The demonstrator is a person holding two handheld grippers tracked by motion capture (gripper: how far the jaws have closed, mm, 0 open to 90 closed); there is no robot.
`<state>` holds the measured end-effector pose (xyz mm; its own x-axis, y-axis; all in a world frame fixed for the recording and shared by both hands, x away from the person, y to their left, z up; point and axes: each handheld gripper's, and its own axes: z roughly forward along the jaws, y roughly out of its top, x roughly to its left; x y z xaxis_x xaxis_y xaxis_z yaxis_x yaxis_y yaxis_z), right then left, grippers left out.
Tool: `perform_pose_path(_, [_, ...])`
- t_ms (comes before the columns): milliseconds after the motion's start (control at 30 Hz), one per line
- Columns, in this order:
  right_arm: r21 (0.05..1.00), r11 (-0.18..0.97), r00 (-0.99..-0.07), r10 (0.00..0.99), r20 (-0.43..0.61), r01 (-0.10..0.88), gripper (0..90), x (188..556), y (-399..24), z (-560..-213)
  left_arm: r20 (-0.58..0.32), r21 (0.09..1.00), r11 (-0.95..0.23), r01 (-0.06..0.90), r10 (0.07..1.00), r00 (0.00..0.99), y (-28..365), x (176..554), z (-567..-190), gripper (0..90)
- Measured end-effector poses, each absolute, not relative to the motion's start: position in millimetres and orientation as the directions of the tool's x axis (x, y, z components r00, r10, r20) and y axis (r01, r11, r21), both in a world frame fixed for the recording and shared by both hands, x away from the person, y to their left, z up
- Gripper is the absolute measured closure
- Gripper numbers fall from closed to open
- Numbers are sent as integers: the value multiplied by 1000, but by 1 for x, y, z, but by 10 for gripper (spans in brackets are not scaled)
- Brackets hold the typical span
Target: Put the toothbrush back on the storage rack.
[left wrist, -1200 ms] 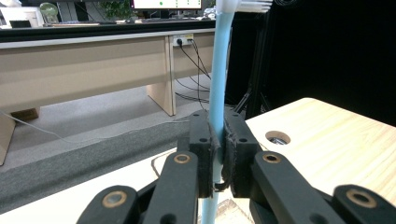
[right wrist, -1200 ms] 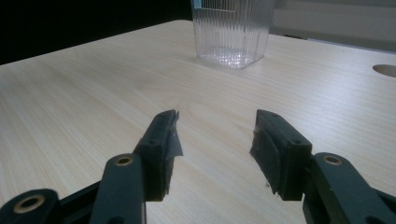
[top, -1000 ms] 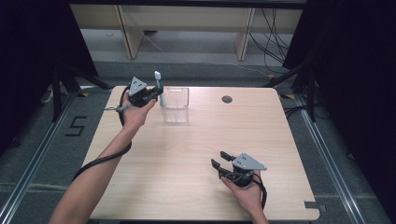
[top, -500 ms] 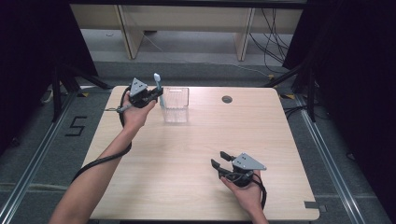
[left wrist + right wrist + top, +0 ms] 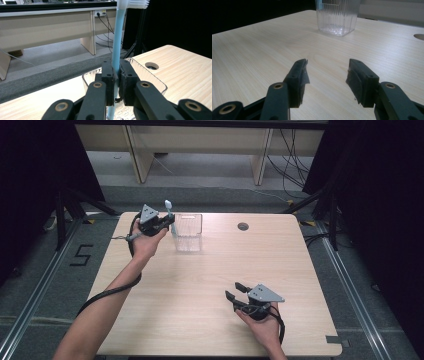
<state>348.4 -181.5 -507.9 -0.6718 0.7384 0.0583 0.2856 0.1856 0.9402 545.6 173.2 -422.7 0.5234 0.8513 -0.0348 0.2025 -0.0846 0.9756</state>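
My left gripper (image 5: 167,223) (image 5: 116,75) is shut on a light blue toothbrush (image 5: 116,47) (image 5: 169,209), which stands upright with its white bristles at the top. It hovers at the left rim of a clear ribbed plastic cup (image 5: 187,231) (image 5: 145,75) (image 5: 338,16) at the far side of the table. My right gripper (image 5: 235,291) (image 5: 327,71) rests low over the near right part of the wooden table (image 5: 215,270), open, with nothing between its jaws. The cup stands well beyond it.
A round cable hole (image 5: 243,226) (image 5: 152,66) sits in the tabletop right of the cup. Beyond the far edge are a grey floor, desk legs (image 5: 136,155) and cables (image 5: 290,150). Dark curtains flank both sides.
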Motion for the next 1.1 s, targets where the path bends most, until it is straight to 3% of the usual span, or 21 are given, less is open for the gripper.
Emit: perform_pose_path(1100, [937,191,-678,732,63,293,498,349,-180,-511,-49,964,-96,246,852,521,175,546,-441,831])
